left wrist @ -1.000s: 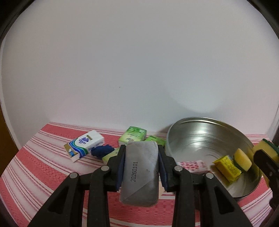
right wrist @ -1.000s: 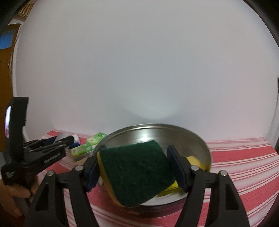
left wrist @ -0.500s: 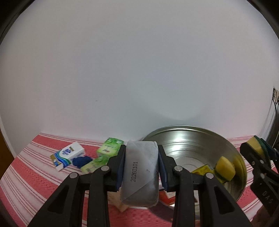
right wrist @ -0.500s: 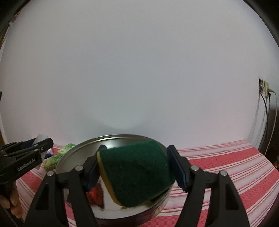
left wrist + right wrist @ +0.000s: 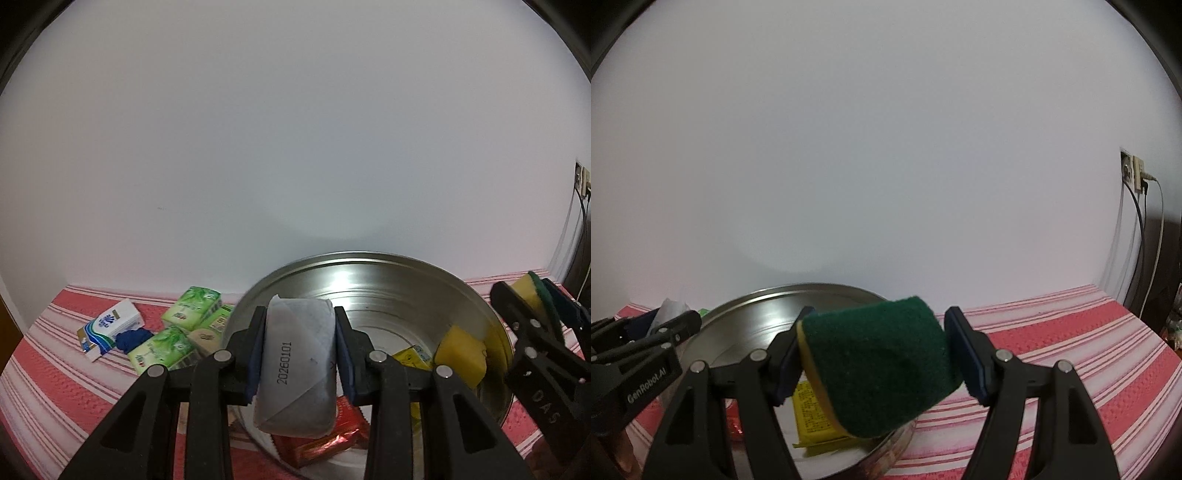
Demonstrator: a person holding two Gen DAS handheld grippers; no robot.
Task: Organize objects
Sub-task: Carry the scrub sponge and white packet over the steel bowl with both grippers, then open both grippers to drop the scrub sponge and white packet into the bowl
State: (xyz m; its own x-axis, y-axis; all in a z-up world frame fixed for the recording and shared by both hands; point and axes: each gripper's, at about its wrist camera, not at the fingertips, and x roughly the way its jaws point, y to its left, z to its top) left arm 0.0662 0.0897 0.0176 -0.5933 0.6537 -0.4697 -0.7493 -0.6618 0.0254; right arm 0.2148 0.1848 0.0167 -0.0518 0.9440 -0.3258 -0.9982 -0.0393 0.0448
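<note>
A grey-white tissue pack [image 5: 298,363] printed with the digits 20260101 is clamped between the jaws of the left gripper [image 5: 298,354], which hold it over the near side of a round metal basin [image 5: 369,266]. The right gripper [image 5: 875,360] has its jaws closed on a sponge [image 5: 875,365] with a dark green scouring face and a yellow body, tilted and held above the basin's right part. Inside the basin lie a yellow sponge [image 5: 461,356] against the right wall, a yellow packet [image 5: 812,417] beside it, and a shiny red packet [image 5: 328,439] near the front rim. The basin stands on a bench covered with a red cloth with white stripes [image 5: 1071,332]. Left of the basin on that cloth are two green tissue packs [image 5: 192,302], one behind the other, a beige pack [image 5: 205,338] touching them, a small dark blue object [image 5: 133,338], and a white pack with blue and green waves [image 5: 110,328] farthest left. A plain white wall [image 5: 295,147] rises behind the bench, with a socket and cables [image 5: 1134,177] at its right end.
</note>
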